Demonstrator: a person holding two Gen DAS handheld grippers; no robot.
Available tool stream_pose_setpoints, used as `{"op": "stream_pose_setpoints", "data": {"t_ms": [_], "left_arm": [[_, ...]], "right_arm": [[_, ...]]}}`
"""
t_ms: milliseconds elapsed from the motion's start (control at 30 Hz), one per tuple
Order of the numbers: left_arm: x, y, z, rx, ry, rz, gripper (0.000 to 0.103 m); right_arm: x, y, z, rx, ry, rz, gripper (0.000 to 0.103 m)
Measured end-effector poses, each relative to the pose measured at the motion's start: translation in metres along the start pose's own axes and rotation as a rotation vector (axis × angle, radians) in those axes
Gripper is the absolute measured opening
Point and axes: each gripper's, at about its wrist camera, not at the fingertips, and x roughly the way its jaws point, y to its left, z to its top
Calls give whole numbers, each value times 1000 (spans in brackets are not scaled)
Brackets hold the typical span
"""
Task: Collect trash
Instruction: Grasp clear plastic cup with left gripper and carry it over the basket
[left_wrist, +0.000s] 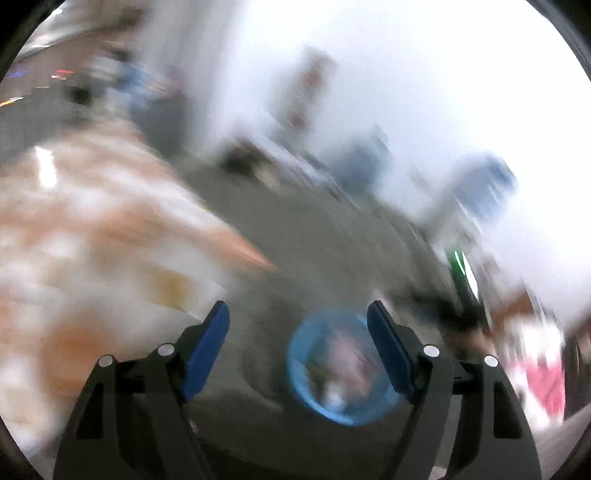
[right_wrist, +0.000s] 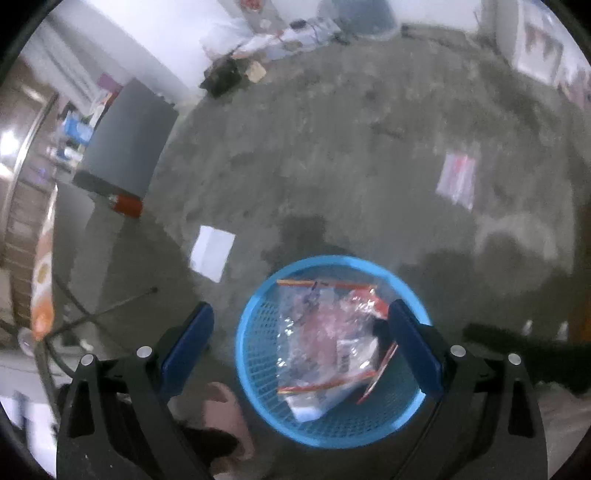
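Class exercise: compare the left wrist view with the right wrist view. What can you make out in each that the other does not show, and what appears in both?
Only the left wrist view: the left gripper, jaws apart with nothing between them, and a blurred orange-and-white mass at left.

Only the right wrist view: the right gripper, jaws apart and empty, a white sheet and a clear bag lying on the floor, and a red can.

Both: the blue basket with plastic bags inside, and the grey floor.
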Motion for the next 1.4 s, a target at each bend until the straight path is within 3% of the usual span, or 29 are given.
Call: {"op": "stream_pose_setpoints", "data": {"t_ms": [67, 100, 133, 200, 333, 467, 567, 600, 633, 667, 700, 733, 867, 1000, 1133, 1233, 1333, 1400], "left_arm": [[-37, 63, 21, -75, -72, 134, 82], [-52, 100, 31, -112, -94, 244, 81], [-63, 143, 42, -145, -102, 365, 82], [-75, 206, 58, -175, -103, 523, 82], [-84, 320, 88, -172, -104, 741, 86], [-61, 396, 108, -124, 48, 788, 91], [-31, 438, 113, -130, 196, 728, 92], [-18, 444, 111, -105, 256, 751, 91], [-6, 448, 106, -66, 307, 803, 69], [-2, 446, 103, -50, 303, 789, 58], [-1, 445, 101, -72, 296, 768, 27], [-2, 445, 98, -103, 312, 760, 27], [-2, 418, 88, -30, 308, 790, 26], [-11, 342, 85, 51, 232, 721, 26], [-23, 214, 92, 163, 156, 480, 26], [-27, 98, 81, 279, 136, 227, 26], [-9, 3, 56, 348, 200, -28, 26], [23, -52, 27, 366, 274, -182, 26]], "right_arm": [[2, 13, -6, -34, -11, -20, 91], [3, 21, -10, -40, -5, -7, 91], [3, 29, -13, -44, -1, 22, 91], [1, 51, -17, -68, -6, 85, 91], [-12, 113, -19, -196, -19, 166, 91], [-23, 176, -14, -330, -14, 242, 91], [-30, 206, -11, -395, -35, 252, 91], [-31, 209, -11, -407, -39, 254, 91], [-33, 215, -11, -426, -45, 256, 91], [-33, 216, -13, -435, -47, 254, 91], [-33, 217, -15, -447, -50, 249, 91], [-33, 214, -15, -456, -52, 241, 91], [-29, 208, -19, -463, -37, 215, 91], [-41, 188, -14, -401, -34, 222, 91], [-60, 160, -9, -359, -86, 191, 91], [-76, 128, -8, -379, -125, 113, 91], [-87, 90, -5, -377, -125, 35, 91], [-93, 66, -3, -354, -129, 9, 91]]}}
